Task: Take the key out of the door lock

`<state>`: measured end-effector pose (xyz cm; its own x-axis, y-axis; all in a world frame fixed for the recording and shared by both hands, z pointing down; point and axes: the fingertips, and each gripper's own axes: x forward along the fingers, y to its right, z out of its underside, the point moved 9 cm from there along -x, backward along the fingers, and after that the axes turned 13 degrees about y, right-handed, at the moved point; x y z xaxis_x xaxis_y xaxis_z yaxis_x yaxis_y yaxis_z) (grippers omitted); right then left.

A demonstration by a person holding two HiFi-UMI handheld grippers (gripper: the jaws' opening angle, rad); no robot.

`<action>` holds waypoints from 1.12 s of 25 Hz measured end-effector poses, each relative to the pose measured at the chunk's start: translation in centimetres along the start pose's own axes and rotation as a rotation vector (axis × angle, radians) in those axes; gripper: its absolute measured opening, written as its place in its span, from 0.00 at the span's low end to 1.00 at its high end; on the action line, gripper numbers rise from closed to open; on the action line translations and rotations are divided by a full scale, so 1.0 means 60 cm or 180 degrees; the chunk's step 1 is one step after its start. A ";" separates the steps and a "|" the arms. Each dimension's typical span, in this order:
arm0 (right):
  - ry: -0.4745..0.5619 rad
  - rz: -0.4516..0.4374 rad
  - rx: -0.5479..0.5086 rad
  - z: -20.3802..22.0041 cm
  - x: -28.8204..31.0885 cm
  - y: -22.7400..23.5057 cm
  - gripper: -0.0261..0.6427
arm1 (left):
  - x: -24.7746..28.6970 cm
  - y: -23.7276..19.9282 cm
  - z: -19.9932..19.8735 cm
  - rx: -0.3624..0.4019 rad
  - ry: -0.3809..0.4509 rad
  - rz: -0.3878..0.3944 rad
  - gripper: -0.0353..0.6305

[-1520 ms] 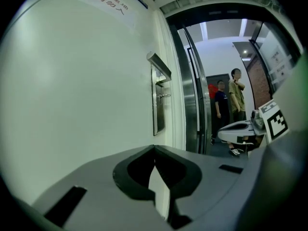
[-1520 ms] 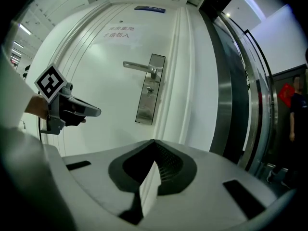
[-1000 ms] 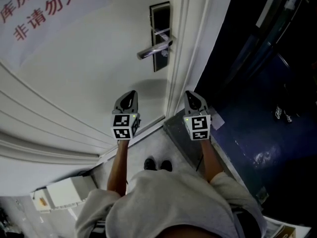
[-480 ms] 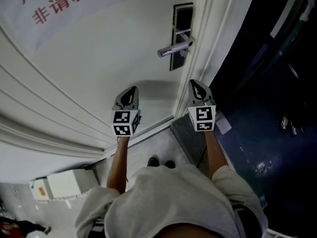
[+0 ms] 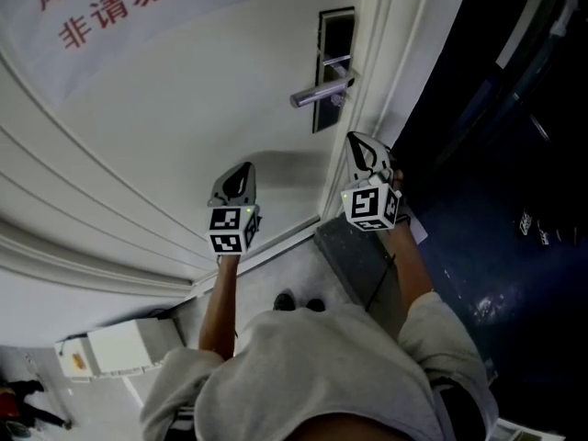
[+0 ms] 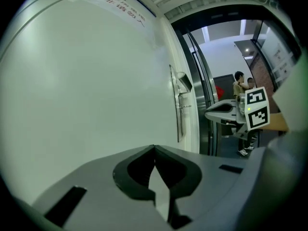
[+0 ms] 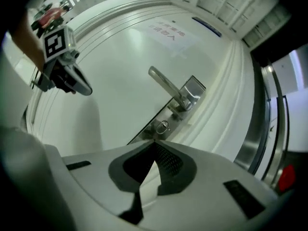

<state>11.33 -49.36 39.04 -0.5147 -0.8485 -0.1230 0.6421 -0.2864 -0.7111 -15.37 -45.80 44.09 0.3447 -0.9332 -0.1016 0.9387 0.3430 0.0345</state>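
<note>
The key sits in the lock cylinder just below the handle, its small round head standing out from the dark plate that carries the handle; the handle lies level, pointing away from the door's edge; the right gripper hangs below the handle, close to the door's edge, rolled to one side, its jaws pressed together with nothing between them, its tips aimed at the key but apart from it; the left gripper is lower than the handle and further from the door's edge, facing bare door, its jaws likewise together and empty; a white sign with red characters is stuck on the door above the handle, on the side away from the edge.
</note>
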 end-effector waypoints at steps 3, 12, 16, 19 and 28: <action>-0.0006 -0.0132 -0.0635 -0.008 0.010 0.006 0.07 | 0.003 0.003 0.003 -0.0015 -0.0002 0.0024 0.08; -0.0117 -0.0447 -0.1999 -0.006 0.031 -0.004 0.07 | 0.002 0.007 0.007 -0.0036 -0.0014 0.0051 0.08; -0.0162 -0.0534 -0.1976 -0.006 0.042 0.001 0.08 | 0.001 0.005 0.009 -0.0029 -0.0021 0.0057 0.08; -0.0212 -0.0577 -0.1931 -0.004 0.051 0.006 0.25 | -0.001 0.004 0.011 -0.0035 -0.0027 0.0042 0.08; -0.0177 -0.0486 -0.2195 -0.009 0.087 0.016 0.27 | -0.004 0.003 0.011 -0.0048 -0.0033 0.0036 0.08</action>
<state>8.94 -53.84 37.37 -0.5287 -0.8480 0.0353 0.0496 -0.0724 -0.9961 -15.26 -45.58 44.79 0.3553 -0.9303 -0.0910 0.9347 0.3549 0.0207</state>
